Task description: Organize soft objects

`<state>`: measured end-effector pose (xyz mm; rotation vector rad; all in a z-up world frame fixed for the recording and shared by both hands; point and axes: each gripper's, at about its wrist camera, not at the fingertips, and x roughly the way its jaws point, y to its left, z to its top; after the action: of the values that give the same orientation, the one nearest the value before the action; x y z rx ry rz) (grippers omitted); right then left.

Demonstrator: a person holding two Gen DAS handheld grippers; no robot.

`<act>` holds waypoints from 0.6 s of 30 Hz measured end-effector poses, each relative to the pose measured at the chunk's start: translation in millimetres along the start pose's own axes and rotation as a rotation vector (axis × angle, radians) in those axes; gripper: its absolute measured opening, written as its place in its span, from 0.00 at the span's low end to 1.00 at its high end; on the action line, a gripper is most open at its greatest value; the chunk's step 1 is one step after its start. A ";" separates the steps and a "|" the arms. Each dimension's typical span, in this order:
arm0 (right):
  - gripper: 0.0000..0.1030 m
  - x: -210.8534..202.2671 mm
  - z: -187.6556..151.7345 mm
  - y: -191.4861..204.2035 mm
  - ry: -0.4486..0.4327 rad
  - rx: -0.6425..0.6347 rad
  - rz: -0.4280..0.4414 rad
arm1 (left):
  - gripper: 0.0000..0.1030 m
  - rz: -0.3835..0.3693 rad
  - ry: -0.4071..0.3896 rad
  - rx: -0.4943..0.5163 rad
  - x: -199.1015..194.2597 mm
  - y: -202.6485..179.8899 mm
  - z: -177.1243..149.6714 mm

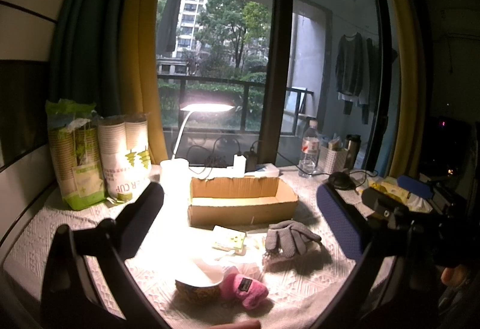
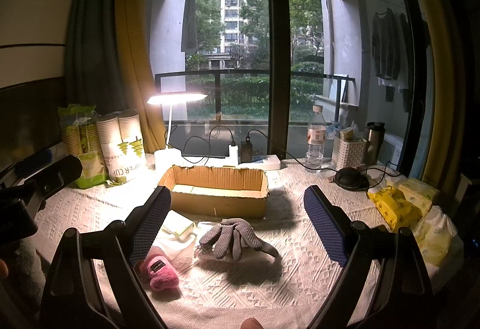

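An open cardboard box (image 1: 243, 203) (image 2: 217, 194) stands mid-table on the white cloth. In front of it lie a grey dotted glove (image 1: 289, 236) (image 2: 235, 237), a pink fuzzy mitten (image 1: 246, 290) (image 2: 160, 269), a pale green tissue pack (image 1: 229, 240) (image 2: 178, 225) and crumpled white tissue (image 2: 180, 251). A paper bowl (image 1: 199, 284) sits left of the mitten. My left gripper (image 1: 240, 215) hangs open above these things, holding nothing. My right gripper (image 2: 237, 218) is open too, its fingers either side of the glove and above it. The right gripper's body (image 1: 399, 209) shows in the left wrist view.
Bagged paper cups (image 1: 99, 161) (image 2: 105, 146) stand at back left beside a lit desk lamp (image 1: 207, 108) (image 2: 177, 99). A power strip with chargers (image 2: 255, 159), a water bottle (image 2: 315, 140), a white basket (image 2: 349, 152), a flask (image 2: 373, 143) and yellow packets (image 2: 399, 206) line the back and right.
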<state>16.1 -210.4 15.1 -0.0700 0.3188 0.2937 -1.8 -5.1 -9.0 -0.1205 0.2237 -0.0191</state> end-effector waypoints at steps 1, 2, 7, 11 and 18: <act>0.90 -0.4 0.3 0.4 0.000 0.000 0.000 | 0.99 0.000 -0.001 0.000 0.1 0.0 0.1; 0.90 -0.3 0.3 0.5 0.000 0.000 -0.001 | 0.99 0.000 -0.001 0.001 0.3 0.0 0.2; 0.90 -0.2 0.4 0.5 0.001 0.000 -0.001 | 0.99 0.001 0.005 -0.003 0.9 0.5 -3.7; 0.90 -0.1 0.4 0.7 0.001 0.000 -0.001 | 0.99 0.002 0.008 -0.004 0.9 1.1 -4.5; 0.90 -0.2 0.3 0.7 0.001 0.001 -0.001 | 0.99 0.001 0.009 -0.004 0.8 1.2 -4.7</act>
<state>15.8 -209.7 15.4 -0.0696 0.3200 0.2926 -2.0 -4.4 -13.8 -0.1242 0.2329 -0.0181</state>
